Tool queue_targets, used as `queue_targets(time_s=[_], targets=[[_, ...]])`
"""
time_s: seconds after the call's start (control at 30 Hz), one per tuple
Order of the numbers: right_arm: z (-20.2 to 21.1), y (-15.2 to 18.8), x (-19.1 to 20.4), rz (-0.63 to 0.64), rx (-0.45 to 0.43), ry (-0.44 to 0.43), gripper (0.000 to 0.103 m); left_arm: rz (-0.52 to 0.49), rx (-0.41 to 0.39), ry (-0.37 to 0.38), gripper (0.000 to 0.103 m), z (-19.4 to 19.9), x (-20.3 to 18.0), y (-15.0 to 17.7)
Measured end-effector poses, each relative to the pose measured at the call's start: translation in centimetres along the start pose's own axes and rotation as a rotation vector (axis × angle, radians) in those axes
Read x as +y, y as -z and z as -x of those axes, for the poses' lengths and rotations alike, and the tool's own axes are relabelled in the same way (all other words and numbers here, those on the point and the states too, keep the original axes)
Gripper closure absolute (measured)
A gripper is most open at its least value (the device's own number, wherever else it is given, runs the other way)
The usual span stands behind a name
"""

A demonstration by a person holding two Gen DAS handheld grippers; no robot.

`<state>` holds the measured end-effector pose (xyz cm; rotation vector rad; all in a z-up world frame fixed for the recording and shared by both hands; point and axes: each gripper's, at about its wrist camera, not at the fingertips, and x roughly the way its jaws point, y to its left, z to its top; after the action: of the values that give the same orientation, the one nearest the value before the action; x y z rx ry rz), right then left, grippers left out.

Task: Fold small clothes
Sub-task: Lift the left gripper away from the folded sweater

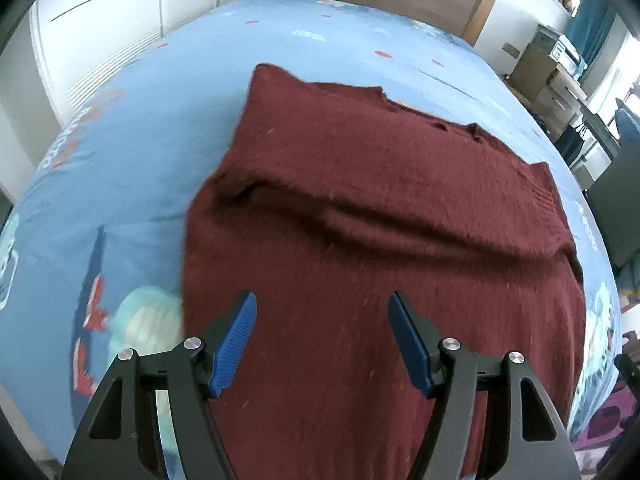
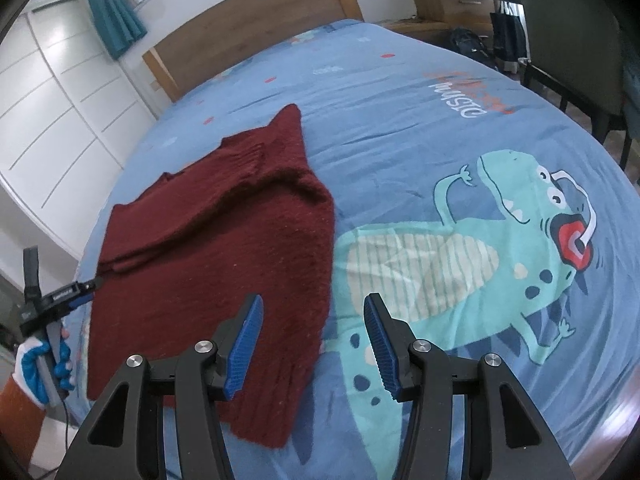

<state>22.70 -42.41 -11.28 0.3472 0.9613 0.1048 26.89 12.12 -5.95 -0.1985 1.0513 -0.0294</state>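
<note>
**Maroon sweater lies partly folded on the dinosaur bedsheet**

Blue-padded fingers of the left gripper (image 1: 322, 344) fill the bottom of the left wrist view, standing well apart with nothing between them; only the maroon sweater (image 1: 360, 208) shows in the gap, lying on the bed below. The sweater covers the middle of that frame, with a soft ridge running across it from left to right, and the blue bedsheet (image 1: 140, 120) shows around it.

In the right wrist view, a gloved hand (image 2: 44, 368) at the lower left edge grips the handle of the other tool. To its right the sweater (image 2: 224, 240) spreads over the left-centre of the sheet. The right gripper (image 2: 312, 344) is at the bottom centre, about half open and empty, above the sweater's right edge. Further right, a teal dinosaur print (image 2: 480, 264) marks the bedsheet (image 2: 400, 120).
</note>
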Motion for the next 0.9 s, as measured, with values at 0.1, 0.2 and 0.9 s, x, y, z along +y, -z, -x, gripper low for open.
queue_targets(time_s=[0.1, 0.2, 0.9], targets=[[0.7, 0.5, 0.4, 0.002, -0.004, -0.010, 0.048, 0.010, 0.003, -0.016, 0.039, 1.5, 0.9, 1.2], [1.5, 1.0, 0.6, 0.001, -0.010, -0.020, 0.047, 0.031, 0.002, -0.029, 0.039, 3.4, 2.1, 2.6], [4.7, 5.2, 0.5, -0.039, -0.009, -0.089, 0.045, 0.138, 0.013, -0.014, 0.039, 11.2, 7.1, 9.7]])
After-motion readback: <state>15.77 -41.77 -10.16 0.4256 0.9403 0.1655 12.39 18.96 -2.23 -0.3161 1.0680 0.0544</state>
